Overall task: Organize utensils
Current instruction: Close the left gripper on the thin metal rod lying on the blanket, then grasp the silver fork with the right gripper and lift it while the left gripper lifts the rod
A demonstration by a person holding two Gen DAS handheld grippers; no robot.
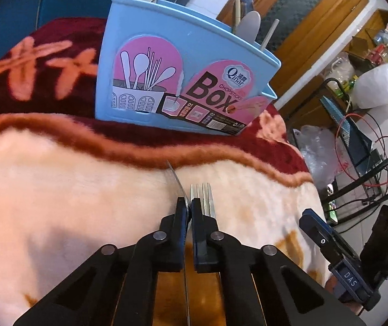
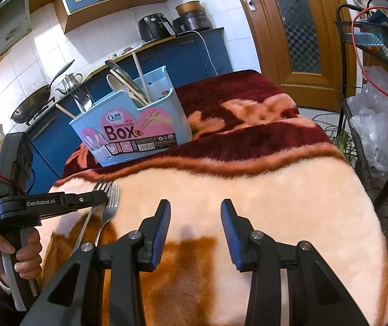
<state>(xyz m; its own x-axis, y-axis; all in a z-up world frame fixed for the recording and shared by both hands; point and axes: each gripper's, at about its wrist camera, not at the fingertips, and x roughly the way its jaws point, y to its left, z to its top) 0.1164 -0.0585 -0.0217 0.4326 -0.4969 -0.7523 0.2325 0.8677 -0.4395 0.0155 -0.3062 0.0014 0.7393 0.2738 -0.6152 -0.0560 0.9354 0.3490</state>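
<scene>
A fork [image 1: 178, 187] is gripped edge-on by the left tool [image 1: 189, 206], in front of the box [image 1: 183, 81]. The right tool [image 2: 195, 212] is held released.

My left hand-held gripper [image 1: 189, 206] covers the spot where its pads meet the fork [image 1: 179, 187], so I can't see the contact. The second fork's [image 1: 203, 198] handle is hidden under the fingers. In the chopsticks box [image 2: 131, 127], the utensils' lower ends are out of sight, and the small label print is unreadable.
</scene>
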